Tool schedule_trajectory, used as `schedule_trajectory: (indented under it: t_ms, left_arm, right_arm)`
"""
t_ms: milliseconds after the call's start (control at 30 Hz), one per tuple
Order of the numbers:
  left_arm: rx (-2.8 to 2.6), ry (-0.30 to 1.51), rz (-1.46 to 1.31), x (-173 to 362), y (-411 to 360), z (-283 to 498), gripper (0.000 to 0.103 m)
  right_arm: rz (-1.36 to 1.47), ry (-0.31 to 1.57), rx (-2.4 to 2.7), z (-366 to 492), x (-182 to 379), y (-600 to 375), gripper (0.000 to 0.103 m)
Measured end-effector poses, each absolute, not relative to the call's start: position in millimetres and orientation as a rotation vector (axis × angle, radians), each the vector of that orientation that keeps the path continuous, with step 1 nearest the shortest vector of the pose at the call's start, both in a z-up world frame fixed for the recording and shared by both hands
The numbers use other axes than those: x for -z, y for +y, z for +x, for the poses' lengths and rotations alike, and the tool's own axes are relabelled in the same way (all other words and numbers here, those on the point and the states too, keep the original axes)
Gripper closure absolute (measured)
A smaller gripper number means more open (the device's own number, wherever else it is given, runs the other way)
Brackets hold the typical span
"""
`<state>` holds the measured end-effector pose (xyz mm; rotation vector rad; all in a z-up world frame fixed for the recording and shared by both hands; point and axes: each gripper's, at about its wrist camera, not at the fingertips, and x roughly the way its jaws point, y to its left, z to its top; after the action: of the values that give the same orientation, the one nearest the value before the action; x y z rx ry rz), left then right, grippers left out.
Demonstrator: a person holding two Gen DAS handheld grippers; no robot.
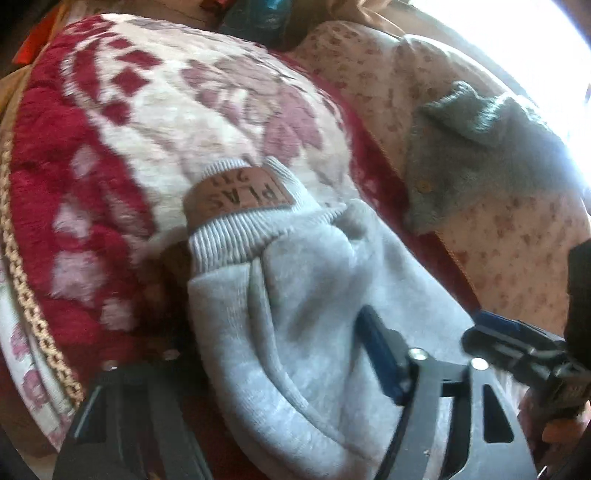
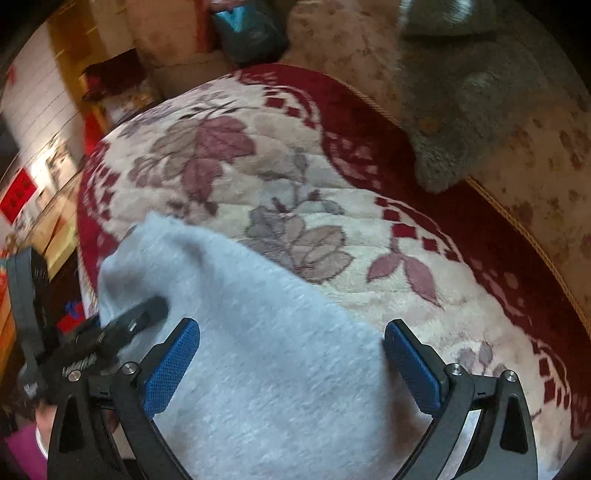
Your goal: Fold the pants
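Light grey sweatpants lie on a red and cream floral blanket. Their ribbed waistband carries a brown patch. In the left wrist view the cloth bunches over my left gripper; one blue pad presses on the fabric and the other finger is hidden under it. My right gripper is open, its blue pads on either side of a flat grey pant part, which lies between them. The left gripper's tip shows on the cloth's left edge in the right wrist view.
A grey knitted garment lies on a cream flowered cover to the right, also in the right wrist view. A dark teal bag sits at the far edge. The blanket's left edge drops to a room with wooden furniture.
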<state>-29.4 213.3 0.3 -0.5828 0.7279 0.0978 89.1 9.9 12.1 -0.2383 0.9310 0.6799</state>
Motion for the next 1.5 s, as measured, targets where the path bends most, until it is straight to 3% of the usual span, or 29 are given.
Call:
schedule_trajectory:
  t_ms: [33, 133, 233, 467, 700, 867, 1000, 1167, 1267, 1300, 1333, 1500]
  left_arm:
    - [-0.072, 0.723, -0.580, -0.3, 212.0, -27.3, 0.051]
    - [-0.033, 0.722, -0.606, -2.8, 215.5, -28.9, 0.061]
    - [-0.022, 0.706, -0.600, -16.8, 213.6, -35.5, 0.066]
    - [0.031, 0.617, -0.498, -74.3, 180.3, -59.7, 0.070]
    - [0.163, 0.546, -0.264, -119.1, 87.7, -86.9, 0.071]
    - [0.260, 0.556, -0.145, -112.7, 14.9, -99.9, 0.071]
    - [0.325, 0.644, -0.088, -77.2, -44.6, -103.1, 0.071]
    - [0.243, 0.709, 0.051, -37.0, -87.9, -108.4, 0.063]
    - [0.259, 0.707, 0.042, -46.8, -88.0, -116.0, 0.040]
    - [0.283, 0.695, 0.014, -51.2, -84.7, -121.1, 0.019]
    - [0.290, 0.674, -0.012, -56.6, -80.6, -128.0, 0.010]
    - [0.303, 0.574, -0.123, -90.3, -50.3, -148.8, 0.010]
  right_arm:
    - [-0.246, 0.938, -0.685, 87.2, -9.9, 11.5, 0.001]
    - [-0.252, 0.951, -0.687, 78.4, -4.9, 8.6, 0.002]
    - [-0.218, 0.944, -0.687, 65.7, -10.0, -7.7, 0.002]
    - [-0.178, 0.929, -0.650, 30.6, -17.3, -56.2, 0.002]
    - [-0.010, 0.918, -0.478, 23.6, -44.0, -157.2, 0.002]
    - [0.134, 0.871, -0.374, 10.3, -67.1, -235.3, 0.001]
    - [0.176, 0.845, -0.317, -1.9, -78.4, -274.6, 0.001]
    - [0.204, 0.844, -0.302, -18.0, -80.3, -295.0, 0.001]
    - [0.199, 0.840, -0.330, -26.2, -82.4, -291.8, 0.001]
    - [0.195, 0.836, -0.340, -27.3, -83.6, -288.9, 0.001]
    - [0.196, 0.834, -0.349, -27.9, -83.9, -286.2, 0.001]
    - [0.180, 0.838, -0.432, -24.8, -88.2, -260.0, 0.001]
